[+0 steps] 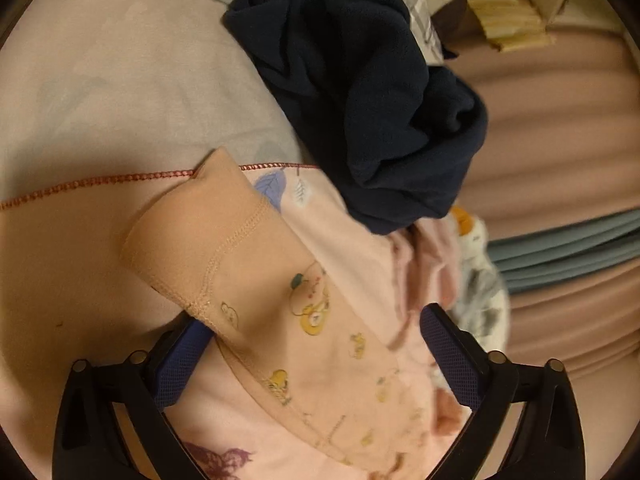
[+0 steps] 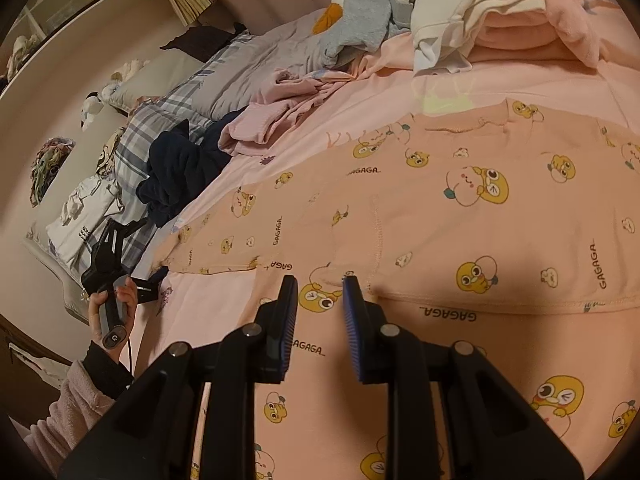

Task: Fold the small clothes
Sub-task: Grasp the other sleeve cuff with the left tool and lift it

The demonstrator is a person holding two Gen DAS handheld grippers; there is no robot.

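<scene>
Your peach cartoon-print top (image 2: 460,208) lies spread flat on the pink bed sheet (image 2: 520,84), one sleeve (image 1: 224,240) stretched out to the side. Your left claw (image 1: 316,364) is spread wide with that sleeve between its pads, not pressing it; your right claw (image 2: 320,312) stands narrowly parted over the folded hem, pinching nothing. Beyond lie a crumpled navy garment (image 1: 372,92) and a heap of unfolded clothes (image 2: 400,16).

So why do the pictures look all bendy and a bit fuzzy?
Left wrist view: the round lens bends the edges, and the dark blue clothes and pink cloth on the right look smeared. Right wrist view: sharper; the printed top is clear, with a shadow near the right hand-held gripper.
</scene>
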